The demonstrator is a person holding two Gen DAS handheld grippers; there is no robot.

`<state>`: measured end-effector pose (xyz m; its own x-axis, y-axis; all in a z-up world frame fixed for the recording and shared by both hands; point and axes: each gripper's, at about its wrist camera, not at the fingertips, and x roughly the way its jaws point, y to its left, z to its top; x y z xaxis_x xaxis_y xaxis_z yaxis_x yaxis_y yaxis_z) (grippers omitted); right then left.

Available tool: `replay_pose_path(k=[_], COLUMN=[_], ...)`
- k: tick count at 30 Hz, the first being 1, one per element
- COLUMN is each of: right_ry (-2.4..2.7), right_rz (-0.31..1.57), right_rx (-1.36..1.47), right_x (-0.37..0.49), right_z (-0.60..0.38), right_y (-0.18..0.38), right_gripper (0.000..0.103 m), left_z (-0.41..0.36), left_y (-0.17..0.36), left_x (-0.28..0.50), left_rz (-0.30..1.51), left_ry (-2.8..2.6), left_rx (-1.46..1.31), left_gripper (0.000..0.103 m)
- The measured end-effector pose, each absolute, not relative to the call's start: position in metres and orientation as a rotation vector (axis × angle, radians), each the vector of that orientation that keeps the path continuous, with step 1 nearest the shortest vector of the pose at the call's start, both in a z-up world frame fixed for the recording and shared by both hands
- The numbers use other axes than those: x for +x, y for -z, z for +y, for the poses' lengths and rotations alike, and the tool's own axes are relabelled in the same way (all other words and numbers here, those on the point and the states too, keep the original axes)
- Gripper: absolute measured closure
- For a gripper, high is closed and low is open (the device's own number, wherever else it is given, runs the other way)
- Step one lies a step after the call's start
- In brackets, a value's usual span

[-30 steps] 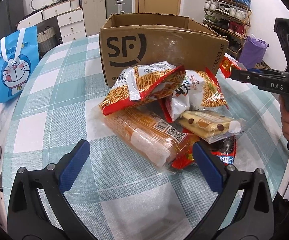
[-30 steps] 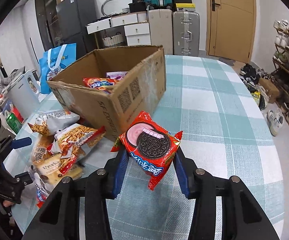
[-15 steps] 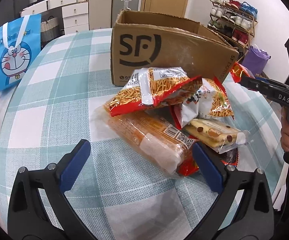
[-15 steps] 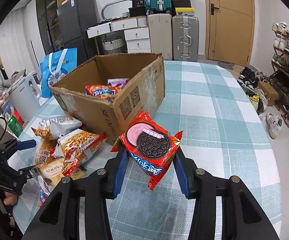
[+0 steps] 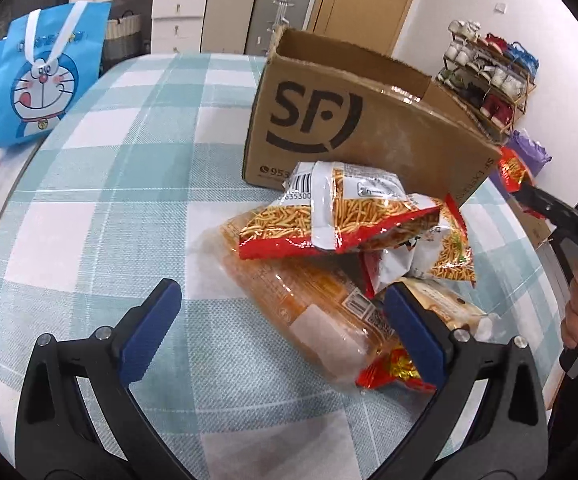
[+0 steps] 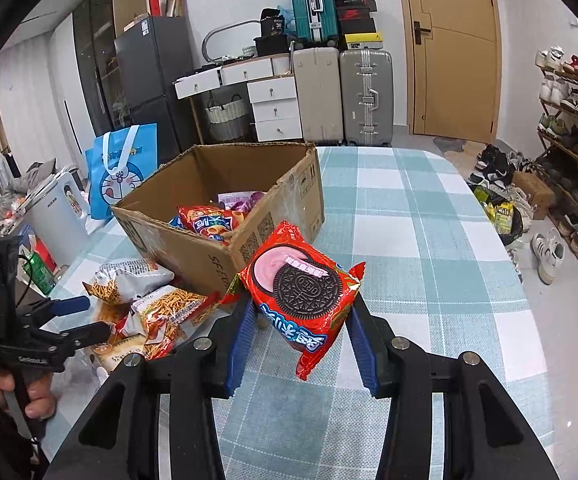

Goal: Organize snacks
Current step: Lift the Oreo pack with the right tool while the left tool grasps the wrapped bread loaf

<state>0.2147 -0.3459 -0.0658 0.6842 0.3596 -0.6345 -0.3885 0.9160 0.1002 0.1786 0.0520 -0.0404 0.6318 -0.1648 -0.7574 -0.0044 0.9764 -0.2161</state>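
My right gripper (image 6: 299, 344) is shut on a red Oreo packet (image 6: 303, 290) and holds it above the table, just right of the open cardboard box (image 6: 249, 236); the packet (image 5: 511, 168) also shows in the left wrist view. The box holds several snack bags (image 6: 209, 218). My left gripper (image 5: 279, 320) is open and empty, low over a pile of snacks: a noodle-snack bag (image 5: 329, 212) on top, an orange wafer pack (image 5: 313, 308) between the jaws, and a biscuit pack (image 5: 445, 312) behind the right finger. The box front (image 5: 349, 132) stands just beyond the pile.
The table has a teal checked cloth (image 5: 109, 200). A blue Doraemon bag (image 5: 45, 80) stands off the table's left edge. Suitcases (image 6: 365, 96), drawers and a shoe rack (image 6: 573, 120) line the room beyond.
My left gripper has moved forward and left toward the snack pile, which now sits closer. My right gripper has risen with the Oreo packet, so more of the box's inside shows.
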Motion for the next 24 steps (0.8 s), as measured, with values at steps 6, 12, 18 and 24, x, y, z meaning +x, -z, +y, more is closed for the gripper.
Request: replay_pose_path(k=[6, 12, 18, 24], right_ry=[-0.422, -0.427, -0.433, -0.434], right_rz=[0.709, 0.698, 0.698, 0.691], right_rx=[-0.059, -0.058, -0.066, -0.062], right_x=[0.214, 0.212, 0.211, 0.209], right_z=[-0.341, -0.340, -0.337, -0.336], right_y=[0.069, 0.066, 0.066, 0.064], right_gripper=[0.058, 0.058, 0.058, 0.058], left_z=[0.053, 0.068, 0.050, 0.050], left_y=[0.048, 0.049, 0.053, 0.052], left_x=[0.185, 0.184, 0.184, 0.183], left_rz=[0.920, 0.909, 0.916, 0.888], left_ry=[0.008, -0.038, 0.040, 0.027], left_rx=[-0.147, -0.152, -0.064, -0.050], left_gripper=[0.001, 0.009, 0.052, 0.069])
